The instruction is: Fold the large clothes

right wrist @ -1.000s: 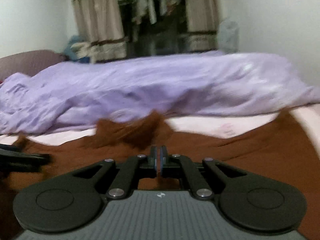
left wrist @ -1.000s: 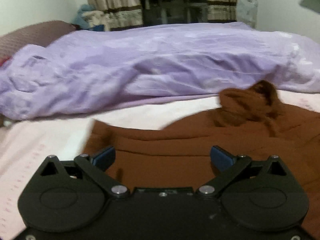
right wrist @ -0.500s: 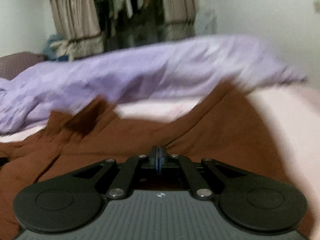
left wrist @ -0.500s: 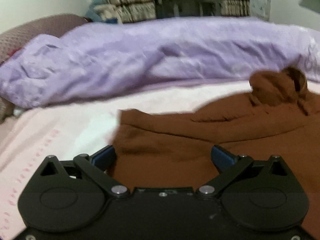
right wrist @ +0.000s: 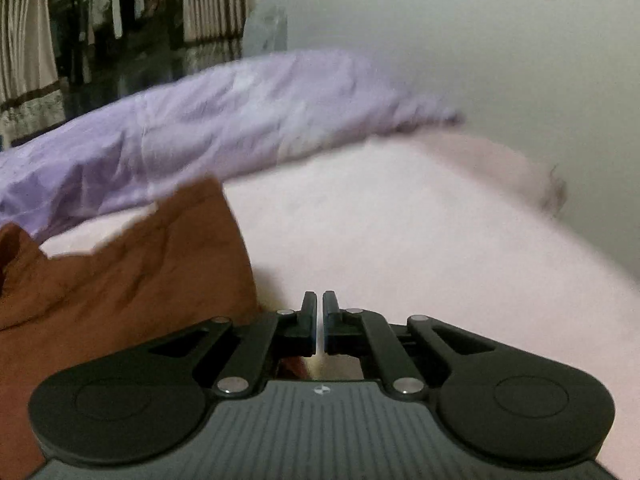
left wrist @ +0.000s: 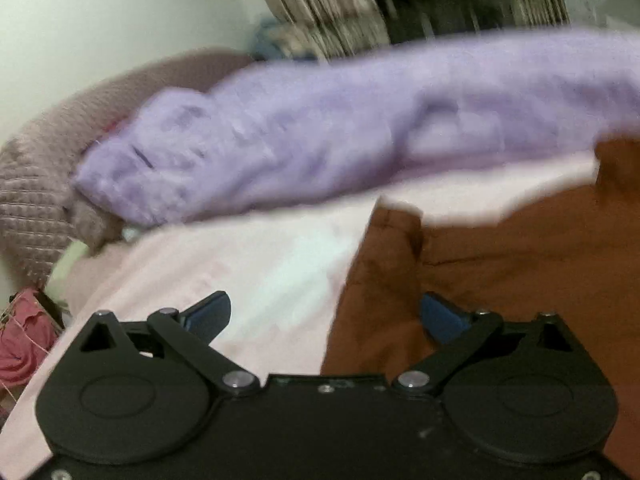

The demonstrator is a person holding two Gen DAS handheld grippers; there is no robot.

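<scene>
A large brown garment [left wrist: 520, 264] lies on the pale pink bed sheet [left wrist: 240, 264]. In the left wrist view its left edge runs down between my fingers. My left gripper [left wrist: 326, 314] is open and empty, low over that edge. In the right wrist view the garment [right wrist: 120, 280] fills the lower left. My right gripper [right wrist: 319, 320] has its jaws nearly together with a thin gap. It sits just right of the garment's right edge, over the sheet [right wrist: 420, 240], with nothing seen between the pads.
A rumpled lilac duvet [left wrist: 360, 132] lies across the far side of the bed, also in the right wrist view [right wrist: 200, 128]. A mauve knitted pillow [left wrist: 48, 184] is at far left. Curtains [right wrist: 24, 40] and a wall stand behind.
Both grippers swung outward: the left to the garment's left edge, the right past its right edge onto bare sheet. The right jaws, pressed shut before, now show a thin gap.
</scene>
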